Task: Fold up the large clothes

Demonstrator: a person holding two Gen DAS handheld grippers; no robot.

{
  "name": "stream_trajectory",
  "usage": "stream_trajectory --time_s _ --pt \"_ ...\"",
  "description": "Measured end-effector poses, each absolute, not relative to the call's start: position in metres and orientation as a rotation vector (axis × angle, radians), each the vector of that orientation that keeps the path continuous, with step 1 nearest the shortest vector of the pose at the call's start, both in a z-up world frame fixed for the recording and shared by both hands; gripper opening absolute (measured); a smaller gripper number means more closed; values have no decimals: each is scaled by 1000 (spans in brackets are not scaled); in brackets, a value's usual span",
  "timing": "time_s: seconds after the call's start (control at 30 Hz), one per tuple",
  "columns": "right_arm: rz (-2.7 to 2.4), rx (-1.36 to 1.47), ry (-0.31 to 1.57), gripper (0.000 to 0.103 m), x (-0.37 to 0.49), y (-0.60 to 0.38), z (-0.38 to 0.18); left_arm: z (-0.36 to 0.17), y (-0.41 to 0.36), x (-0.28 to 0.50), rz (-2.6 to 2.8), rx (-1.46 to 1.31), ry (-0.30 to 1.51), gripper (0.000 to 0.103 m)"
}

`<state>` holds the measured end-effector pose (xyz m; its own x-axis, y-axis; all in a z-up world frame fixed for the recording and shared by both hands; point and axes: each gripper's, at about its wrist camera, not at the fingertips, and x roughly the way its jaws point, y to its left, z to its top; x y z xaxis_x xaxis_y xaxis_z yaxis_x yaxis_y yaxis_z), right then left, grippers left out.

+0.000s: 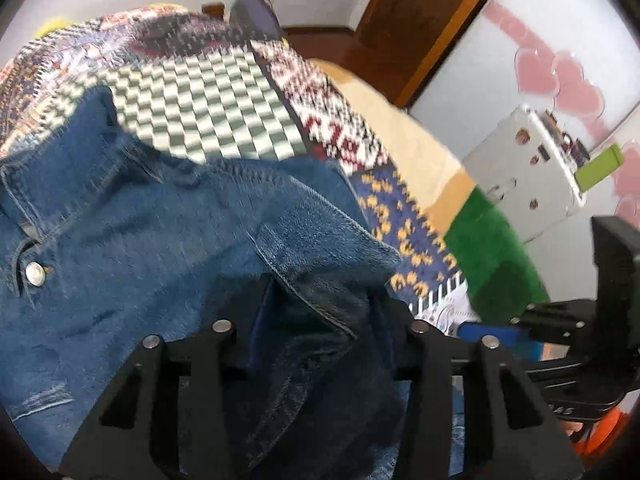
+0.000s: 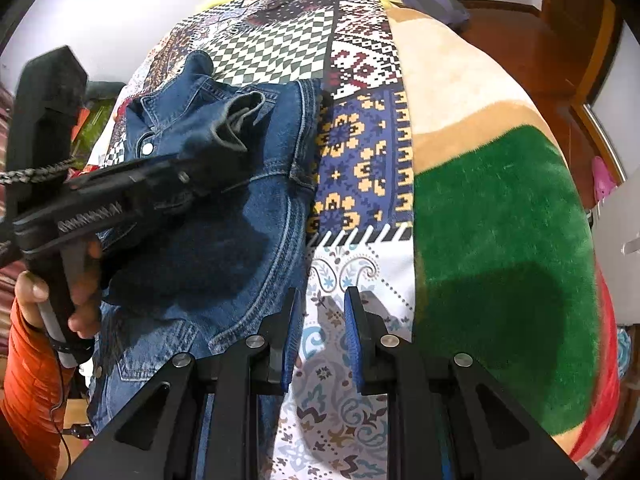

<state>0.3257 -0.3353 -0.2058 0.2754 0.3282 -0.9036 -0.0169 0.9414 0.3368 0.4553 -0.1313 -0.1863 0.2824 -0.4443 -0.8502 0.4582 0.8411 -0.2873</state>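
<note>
I have the denim jacket [image 2: 224,184] lying on the bed's patchwork quilt [image 2: 360,152], and my left gripper [image 2: 208,176] is clenched on a bunched fold of it, part of the cloth lifted above the rest. My right gripper [image 2: 320,336] hangs over the quilt just beside the jacket's curved hem, fingers [image 2: 352,332] parted and grasping nothing. I judge the folding is early: the body looks rumpled, collar and snap button [image 1: 35,273] exposed, no tidy stack yet. To my right the fleece blanket [image 2: 500,220] offers open room; the bed edge and wooden floor [image 2: 520,20] lie beyond it.
</note>
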Motion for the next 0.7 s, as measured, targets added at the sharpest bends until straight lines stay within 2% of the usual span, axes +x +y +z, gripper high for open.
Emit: stream_trajectory --time_s 0.07,0.13,0.3,0.5,0.7 --pt "239 280 1273 17 329 -332 -204 -174 -126 455 -586 18 1088 32" --pt "247 269 1264 17 333 -327 -199 -159 -115 452 -574 9 1035 29" --pt "267 219 1225 17 345 -310 -180 -115 -72 445 -506 -27 885 27" --pt "293 152 1190 17 366 -279 -166 -63 26 428 -344 -112 732 25" --pt "278 29 1235 17 395 -245 -187 -56 106 397 -206 -139 683 24"
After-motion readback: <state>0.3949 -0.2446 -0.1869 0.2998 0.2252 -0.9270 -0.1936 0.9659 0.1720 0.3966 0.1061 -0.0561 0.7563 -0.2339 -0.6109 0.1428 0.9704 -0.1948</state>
